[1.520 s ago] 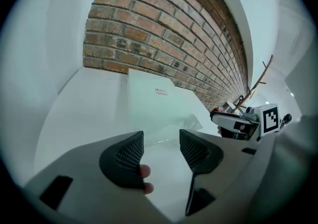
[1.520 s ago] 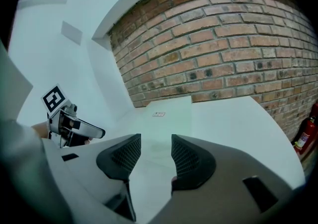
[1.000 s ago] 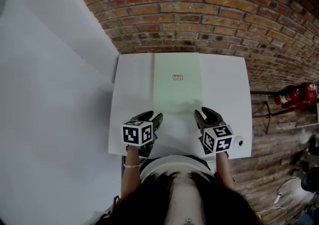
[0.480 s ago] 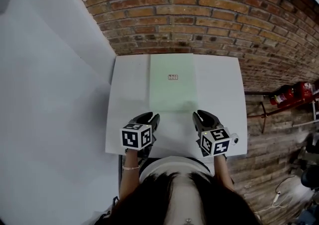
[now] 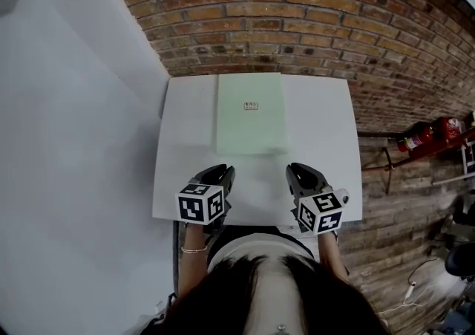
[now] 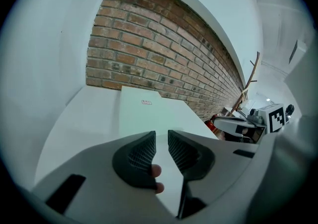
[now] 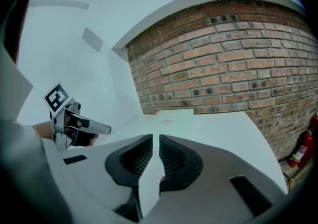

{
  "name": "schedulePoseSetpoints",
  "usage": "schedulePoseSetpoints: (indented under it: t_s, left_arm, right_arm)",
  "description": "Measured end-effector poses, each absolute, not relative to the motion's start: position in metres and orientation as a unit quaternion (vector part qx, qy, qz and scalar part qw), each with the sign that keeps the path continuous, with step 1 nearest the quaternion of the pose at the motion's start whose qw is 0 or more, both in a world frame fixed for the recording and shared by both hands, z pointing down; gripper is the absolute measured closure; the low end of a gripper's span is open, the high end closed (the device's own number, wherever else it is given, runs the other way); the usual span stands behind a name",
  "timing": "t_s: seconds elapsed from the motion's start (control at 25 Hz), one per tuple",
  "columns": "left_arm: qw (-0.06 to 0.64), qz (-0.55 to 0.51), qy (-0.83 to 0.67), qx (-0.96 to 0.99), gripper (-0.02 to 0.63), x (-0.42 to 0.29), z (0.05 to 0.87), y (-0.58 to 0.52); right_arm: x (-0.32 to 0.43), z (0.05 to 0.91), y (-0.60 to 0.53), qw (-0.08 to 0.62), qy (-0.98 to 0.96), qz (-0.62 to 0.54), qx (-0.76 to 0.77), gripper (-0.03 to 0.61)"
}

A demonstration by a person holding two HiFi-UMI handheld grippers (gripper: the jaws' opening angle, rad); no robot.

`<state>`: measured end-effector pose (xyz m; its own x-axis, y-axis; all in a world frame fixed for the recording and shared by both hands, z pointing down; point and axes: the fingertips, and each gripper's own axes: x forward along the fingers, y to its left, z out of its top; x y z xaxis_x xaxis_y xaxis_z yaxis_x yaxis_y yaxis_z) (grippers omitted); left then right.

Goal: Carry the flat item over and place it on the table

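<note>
The flat item [image 5: 251,113] is a pale green sheet with a small label, lying on the far half of the white table [image 5: 319,129] against the brick wall. Both grippers hover over the table's near edge, short of the sheet. My left gripper [image 5: 223,172] has a small gap between its jaws, which are closing on nothing; the left gripper view shows the sheet [image 6: 149,111] beyond the jaws [image 6: 161,141]. My right gripper [image 5: 297,171] is closing too, down to a narrow slit [image 7: 156,146], with nothing in it. The sheet [image 7: 175,120] lies ahead of it.
A brick wall [image 5: 297,21] backs the table and a white wall [image 5: 74,140] runs along its left. A red fire extinguisher [image 5: 424,135] lies on the floor to the right. The person's body is close to the table's near edge.
Both grippers have narrowed their jaws. In the head view the table and the sheet have slid up and left, and the grippers now sit nearer the front edge, farther from the sheet.
</note>
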<state>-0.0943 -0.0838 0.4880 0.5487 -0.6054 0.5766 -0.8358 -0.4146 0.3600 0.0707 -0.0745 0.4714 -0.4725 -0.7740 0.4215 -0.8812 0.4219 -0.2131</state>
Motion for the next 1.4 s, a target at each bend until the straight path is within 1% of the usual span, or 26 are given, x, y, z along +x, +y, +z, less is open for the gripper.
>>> schedulePoseSetpoints:
  t_s: [0.12,0.6,0.84,1.04,1.4]
  left_arm:
    - [0.311,0.180,-0.440,0.823,0.529,-0.090,0.485,-0.075]
    - [0.274,0.140,-0.475,0.824,0.571,-0.082,0.454,-0.050]
    - [0.247,0.119,-0.489,0.828,0.581,-0.077,0.437,-0.035]
    - [0.239,0.107,-0.495,0.828,0.586,-0.070,0.433,-0.019]
    - [0.207,0.074,-0.510,0.832,0.597,-0.056,0.411,0.008]
  right_arm:
    - [0.074,0.468,-0.065,0.127,-0.835,0.202,0.495,0.515]
    - [0.088,0.444,-0.042,0.103,-0.853,0.165,0.485,0.523]
    - [0.094,0.432,-0.026,0.085,-0.859,0.149,0.483,0.523]
    - [0.100,0.415,-0.010,0.068,-0.865,0.128,0.480,0.523]
    - [0.112,0.398,0.013,0.045,-0.874,0.106,0.472,0.523]
